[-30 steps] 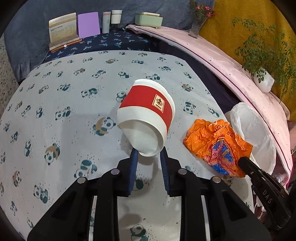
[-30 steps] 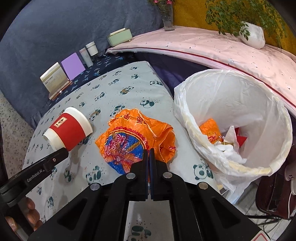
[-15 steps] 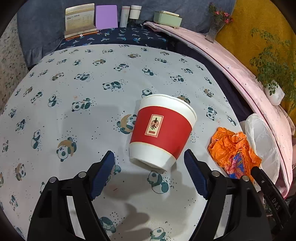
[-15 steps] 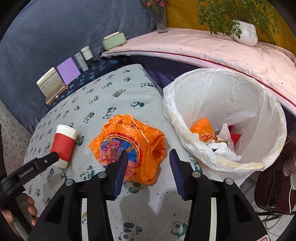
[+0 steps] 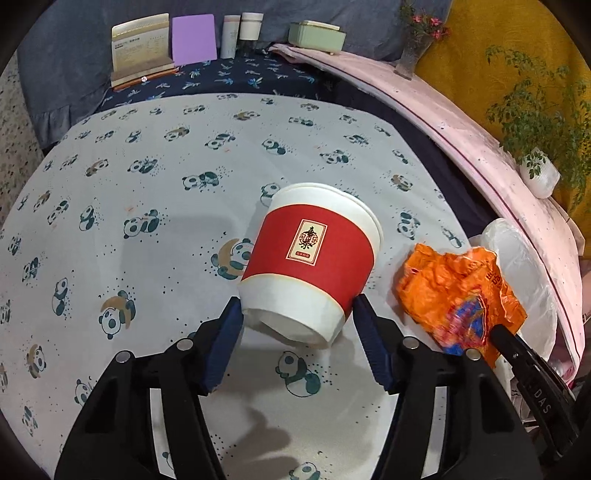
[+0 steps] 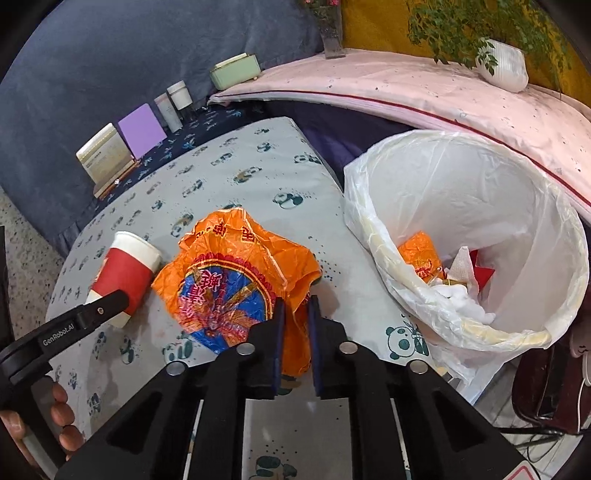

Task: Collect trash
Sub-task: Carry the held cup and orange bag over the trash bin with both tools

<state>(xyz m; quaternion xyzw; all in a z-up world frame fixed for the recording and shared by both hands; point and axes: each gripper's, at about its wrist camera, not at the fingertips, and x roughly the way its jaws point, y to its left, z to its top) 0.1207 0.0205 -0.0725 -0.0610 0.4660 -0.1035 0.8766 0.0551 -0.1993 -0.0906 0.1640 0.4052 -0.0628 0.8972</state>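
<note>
A red and white paper cup (image 5: 314,258) lies tilted on the panda-print table, base toward me. My left gripper (image 5: 297,321) has its blue pads against both sides of the cup's base. The cup also shows in the right wrist view (image 6: 125,273). A crumpled orange plastic bag (image 6: 236,284) lies to the right of the cup, and also shows in the left wrist view (image 5: 458,295). My right gripper (image 6: 295,317) is shut on the bag's near edge. A bin with a white liner (image 6: 554,236) stands at the table's right edge and holds trash.
The panda-print tablecloth (image 5: 147,192) covers the table. Books, a purple card (image 5: 194,38), two small bottles and a green box (image 5: 317,35) stand along the back. A pink-covered ledge (image 6: 443,92) with a potted plant (image 6: 502,66) runs behind the bin.
My left gripper closed from wide open onto the cup's base. My right gripper closed from open onto the orange bag's edge.
</note>
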